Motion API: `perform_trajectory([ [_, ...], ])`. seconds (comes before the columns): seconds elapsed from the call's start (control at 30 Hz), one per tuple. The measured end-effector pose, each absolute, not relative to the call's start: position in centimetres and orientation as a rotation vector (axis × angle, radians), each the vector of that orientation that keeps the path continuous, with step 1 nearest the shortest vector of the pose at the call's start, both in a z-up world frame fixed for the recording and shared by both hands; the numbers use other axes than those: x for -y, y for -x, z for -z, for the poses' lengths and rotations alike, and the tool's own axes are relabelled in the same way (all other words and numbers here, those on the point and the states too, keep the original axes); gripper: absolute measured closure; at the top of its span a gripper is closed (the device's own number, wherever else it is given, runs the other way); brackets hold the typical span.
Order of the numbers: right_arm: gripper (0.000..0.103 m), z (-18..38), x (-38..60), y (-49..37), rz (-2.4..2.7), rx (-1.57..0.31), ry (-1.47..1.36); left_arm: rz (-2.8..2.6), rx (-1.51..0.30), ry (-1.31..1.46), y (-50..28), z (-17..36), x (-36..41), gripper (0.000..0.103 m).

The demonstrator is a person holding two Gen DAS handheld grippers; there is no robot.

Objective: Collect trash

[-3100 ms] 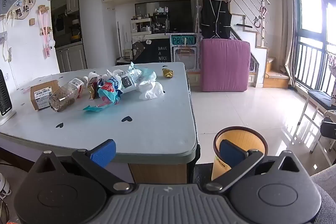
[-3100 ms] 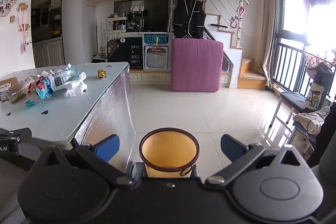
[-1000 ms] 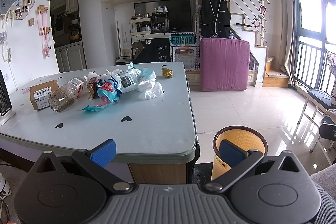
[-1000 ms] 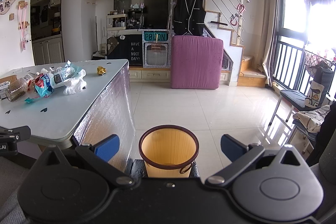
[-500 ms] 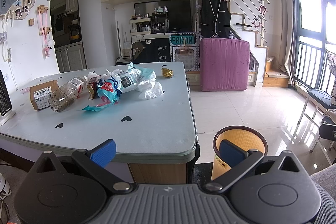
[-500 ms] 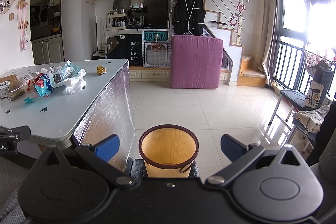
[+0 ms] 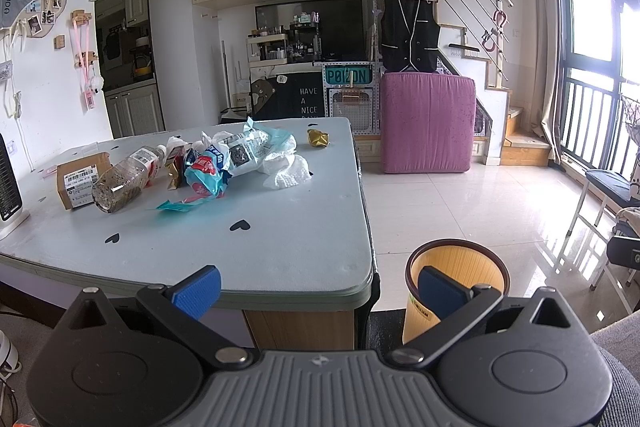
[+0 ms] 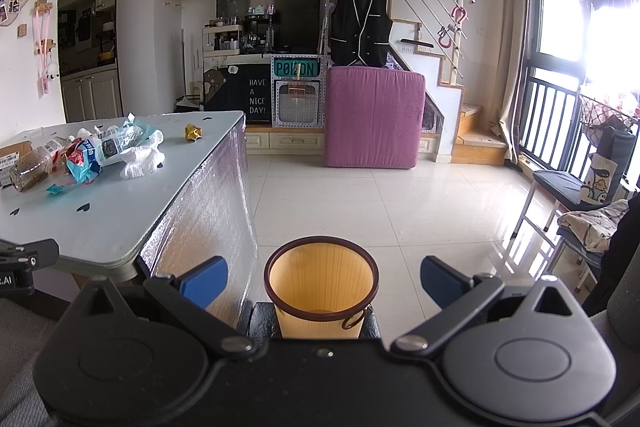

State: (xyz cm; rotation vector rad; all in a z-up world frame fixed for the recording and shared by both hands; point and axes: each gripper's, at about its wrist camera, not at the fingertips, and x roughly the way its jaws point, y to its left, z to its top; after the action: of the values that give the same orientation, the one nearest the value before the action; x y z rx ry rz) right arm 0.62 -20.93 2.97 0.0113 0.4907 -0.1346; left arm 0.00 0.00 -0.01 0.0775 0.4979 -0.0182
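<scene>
Trash lies on the far part of the pale blue table [image 7: 240,251]: a clear plastic bottle [image 7: 124,179], a cardboard box [image 7: 78,179], blue and red wrappers [image 7: 208,175], a clear plastic bag [image 7: 248,151], white tissue [image 7: 286,173] and a gold foil wrapper [image 7: 317,138]. The same pile shows in the right wrist view [image 8: 100,151]. An orange waste bin [image 8: 321,291] with a dark rim stands on the floor by the table's near corner, also in the left wrist view [image 7: 460,267]. My left gripper [image 7: 316,287] is open and empty before the table's near edge. My right gripper [image 8: 322,277] is open and empty over the bin.
A purple cushioned block [image 7: 426,123] stands behind the table near the stairs [image 7: 516,135]. A chair with cloth [image 8: 580,203] stands at the right by the window railing. A dark heater [image 7: 8,183] stands at the table's left edge. White tiled floor [image 8: 380,203] lies beyond the bin.
</scene>
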Motion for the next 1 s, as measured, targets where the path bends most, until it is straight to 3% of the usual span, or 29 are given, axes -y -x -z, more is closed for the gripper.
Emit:
perform_trajectory([
  [0.63,0.0,-1.6,19.6,-2.2,0.09,-0.543,0.019,0.008,-0.561,-0.06,-1.2,1.2,-0.8,0.0],
  [1.0,0.0,-1.9,18.1,-6.8,0.012,-0.563,0.04,-0.086,-0.561,-0.016,-3.6,1.4,-5.3,0.0],
])
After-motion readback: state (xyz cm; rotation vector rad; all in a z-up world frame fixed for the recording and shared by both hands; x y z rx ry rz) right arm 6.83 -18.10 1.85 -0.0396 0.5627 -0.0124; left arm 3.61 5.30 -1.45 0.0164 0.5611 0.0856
